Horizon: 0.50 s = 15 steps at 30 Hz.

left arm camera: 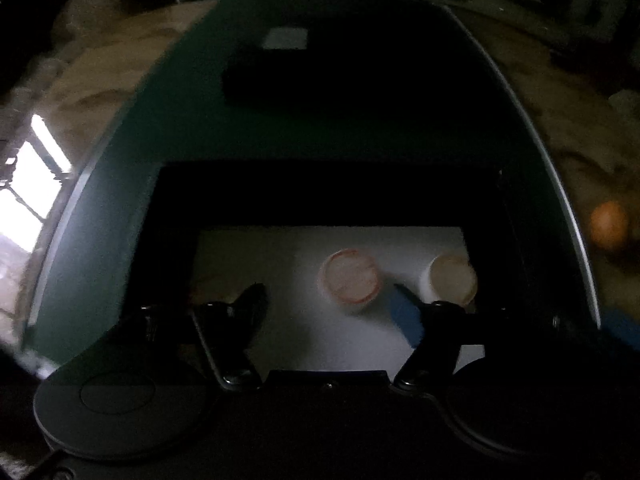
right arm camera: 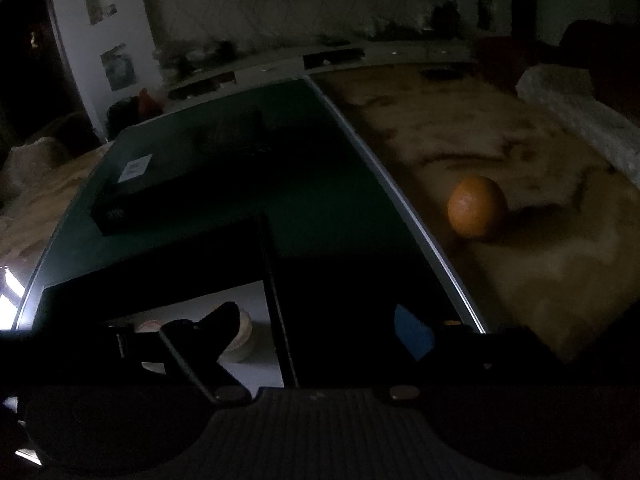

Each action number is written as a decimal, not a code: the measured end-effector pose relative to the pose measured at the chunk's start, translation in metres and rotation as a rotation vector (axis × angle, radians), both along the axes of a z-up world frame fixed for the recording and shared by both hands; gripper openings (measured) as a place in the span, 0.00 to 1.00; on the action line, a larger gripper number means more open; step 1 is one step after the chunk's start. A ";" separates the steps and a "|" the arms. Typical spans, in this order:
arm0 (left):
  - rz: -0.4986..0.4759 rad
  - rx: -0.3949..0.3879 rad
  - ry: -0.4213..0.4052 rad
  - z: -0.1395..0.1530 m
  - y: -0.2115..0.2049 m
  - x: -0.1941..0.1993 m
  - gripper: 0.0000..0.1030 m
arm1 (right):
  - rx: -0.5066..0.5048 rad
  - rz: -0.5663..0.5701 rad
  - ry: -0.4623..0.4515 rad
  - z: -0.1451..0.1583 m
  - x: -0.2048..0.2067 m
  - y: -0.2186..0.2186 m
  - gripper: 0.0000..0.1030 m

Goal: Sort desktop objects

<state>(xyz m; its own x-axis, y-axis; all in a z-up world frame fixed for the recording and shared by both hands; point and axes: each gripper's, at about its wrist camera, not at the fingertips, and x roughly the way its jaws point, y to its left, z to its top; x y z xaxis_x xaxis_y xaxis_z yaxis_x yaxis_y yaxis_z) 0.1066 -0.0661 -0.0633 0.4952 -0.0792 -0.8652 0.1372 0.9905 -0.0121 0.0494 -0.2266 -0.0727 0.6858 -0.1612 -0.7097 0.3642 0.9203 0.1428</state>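
Right now the left gripper [left arm camera: 326, 294] hangs over the black tray [left arm camera: 328, 200] w/ the white floor, fingers spread wide and holding nothing. Two small round tubs sit inside: the pink-rimmed tub [left arm camera: 350, 280] lies just ahead of the gap, a bit toward the blue-padded finger [left arm camera: 406, 316], while the pale tub [left arm camera: 450, 280] sits further that way, near the tray's wall. Both look upright, mouths up, no long axis to speak of, so approach angle matters little for them.

The orange [right arm camera: 476, 206] is the odd one out. It rests on the brown patterned surface [right arm camera: 540, 240] off the green worktop [right arm camera: 312, 184], past its silver edge. From the right gripper [right arm camera: 320, 324] it lies ahead and to the blue-pad side, well apart from the fingers, which are also parted and empty. The left wrist view catches the orange only at the far edge, so the right hand is prob. the nearer one for it.

My guess: the coming move turns on that offset, i.e. the right gripper must swing outward across the silver edge before closing. Being round, the orange could roll if nudged off-centre.

A black box [right arm camera: 168, 184] w/ a white label sits further back on the green worktop, apart from the tray. Lighting is v. dim, so finer detail is hard to tell.
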 end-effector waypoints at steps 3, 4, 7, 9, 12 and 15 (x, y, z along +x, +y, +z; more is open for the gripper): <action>0.024 0.013 -0.016 0.012 0.013 -0.019 0.76 | 0.033 0.013 -0.005 0.001 -0.002 -0.002 0.89; 0.035 0.017 -0.017 0.015 0.019 -0.026 0.78 | 0.043 0.018 -0.008 0.002 -0.002 -0.002 0.89; 0.066 0.034 -0.022 0.025 0.035 -0.047 0.81 | 0.050 0.031 -0.023 0.008 -0.009 0.000 0.89; 0.078 0.051 -0.022 0.030 0.043 -0.060 0.82 | 0.060 0.037 -0.032 0.013 -0.014 0.005 0.90; 0.087 0.067 -0.014 0.038 0.056 -0.075 0.83 | 0.058 0.062 -0.027 0.020 -0.024 0.017 0.98; 0.099 0.076 0.001 0.046 0.068 -0.089 0.85 | 0.083 0.082 0.012 0.026 -0.037 0.027 1.00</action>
